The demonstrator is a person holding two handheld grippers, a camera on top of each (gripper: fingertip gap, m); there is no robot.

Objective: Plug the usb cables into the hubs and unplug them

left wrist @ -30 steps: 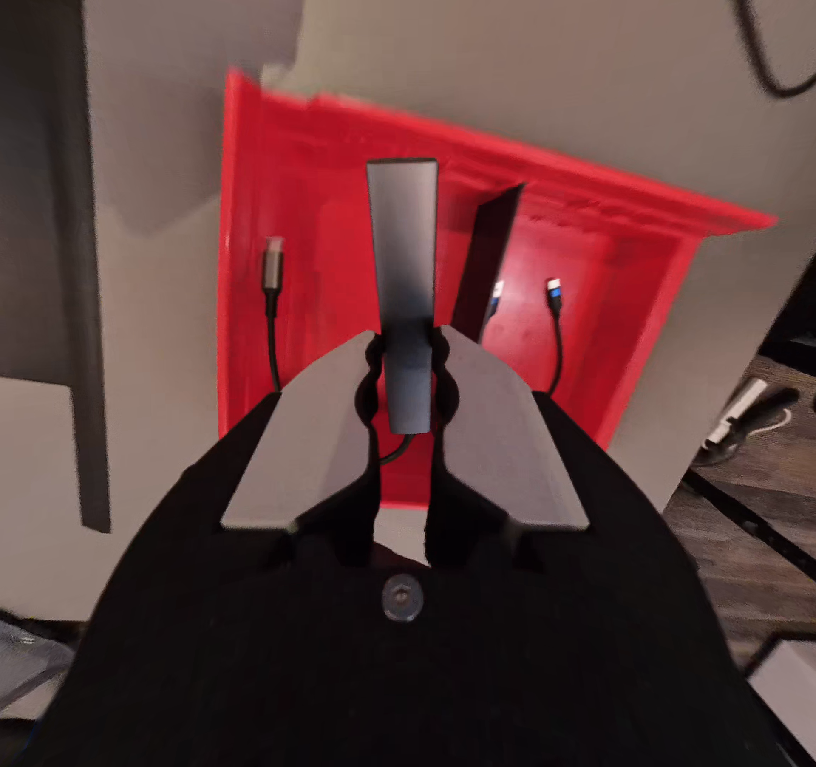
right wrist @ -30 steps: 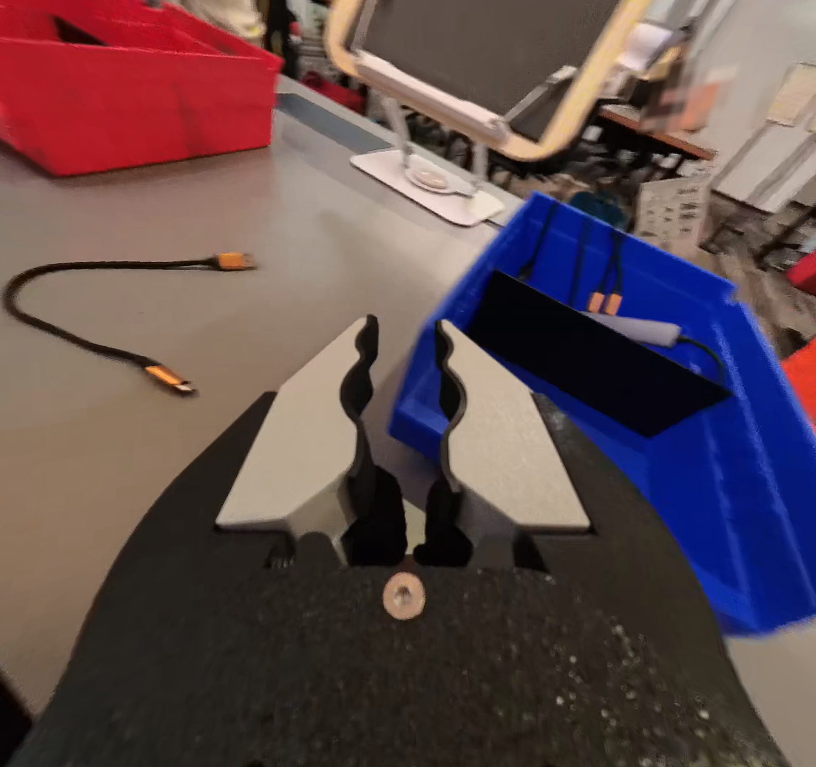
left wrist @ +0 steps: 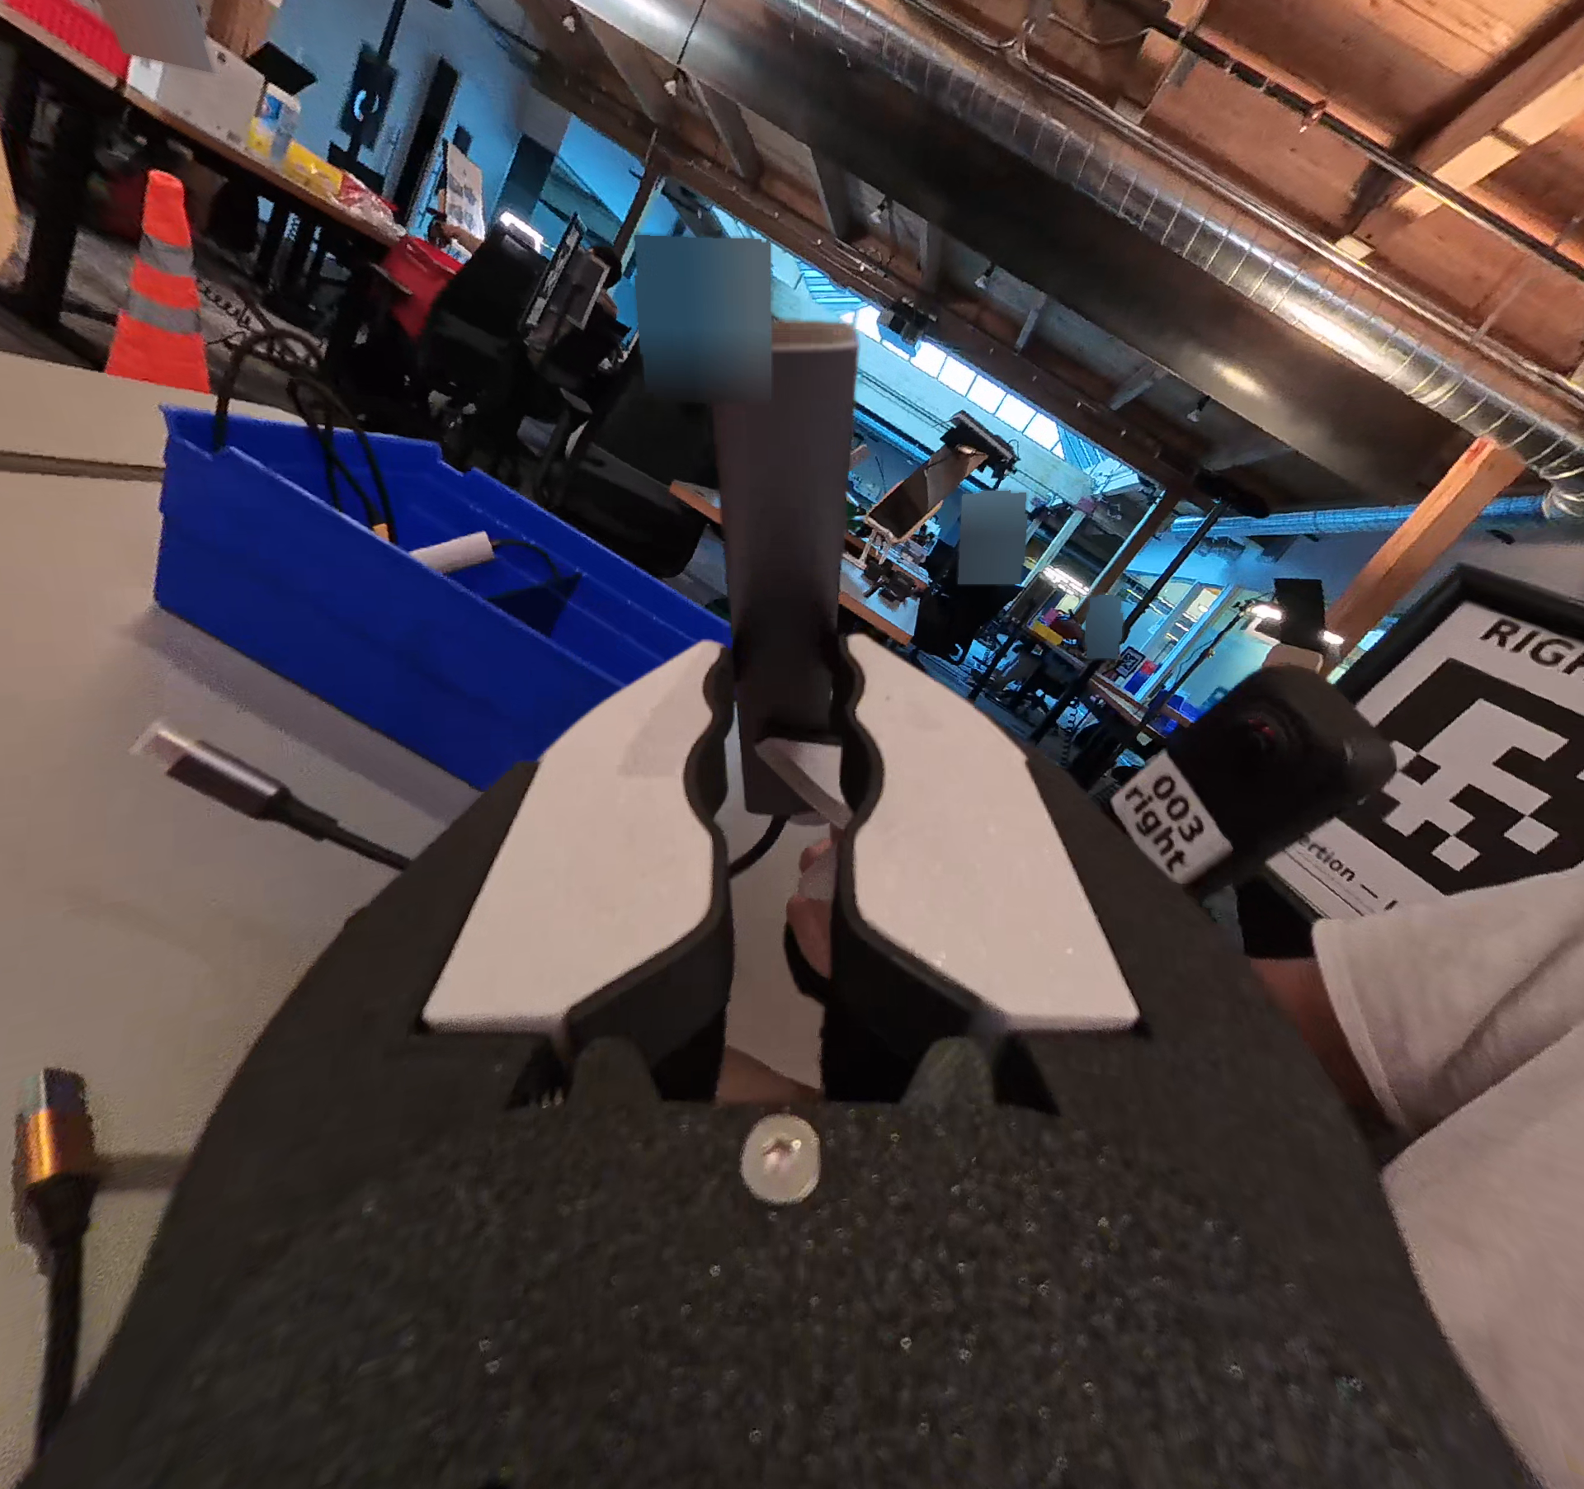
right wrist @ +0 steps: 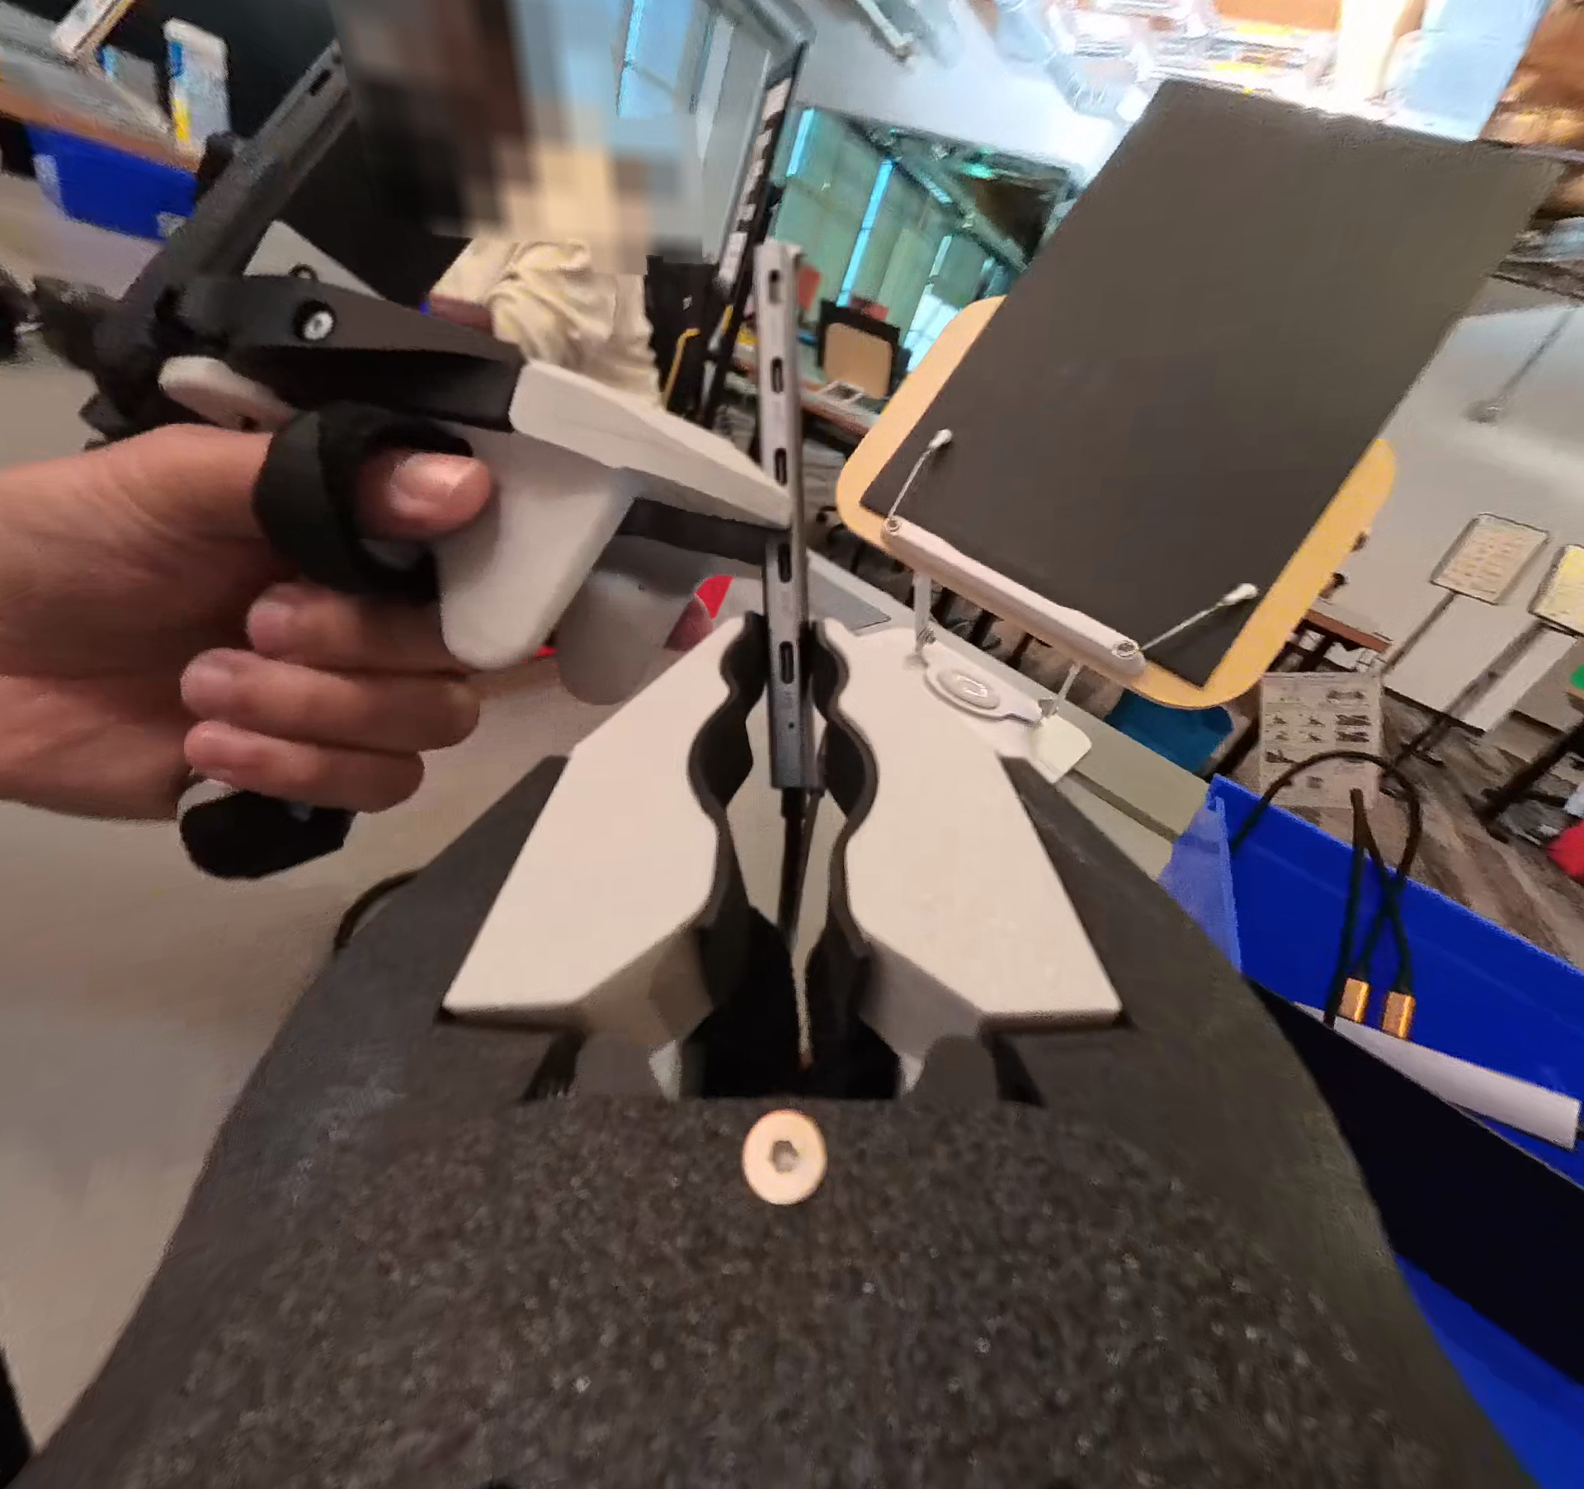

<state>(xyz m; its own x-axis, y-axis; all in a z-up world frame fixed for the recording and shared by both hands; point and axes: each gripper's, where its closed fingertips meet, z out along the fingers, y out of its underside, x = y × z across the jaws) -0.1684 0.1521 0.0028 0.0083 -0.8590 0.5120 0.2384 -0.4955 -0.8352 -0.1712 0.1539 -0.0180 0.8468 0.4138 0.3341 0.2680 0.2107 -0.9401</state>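
The grey table (left wrist: 103, 762) carries a blue bin (left wrist: 343, 591) — and two loose cable plugs (left wrist: 206, 766) beside it.

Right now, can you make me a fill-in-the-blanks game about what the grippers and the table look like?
1. The left gripper is clamped on a dark grey ____.
2. The bin standing on the table is coloured ____.
3. The striped cone behind the bin is coloured ____.

Missing words: hub; blue; orange.
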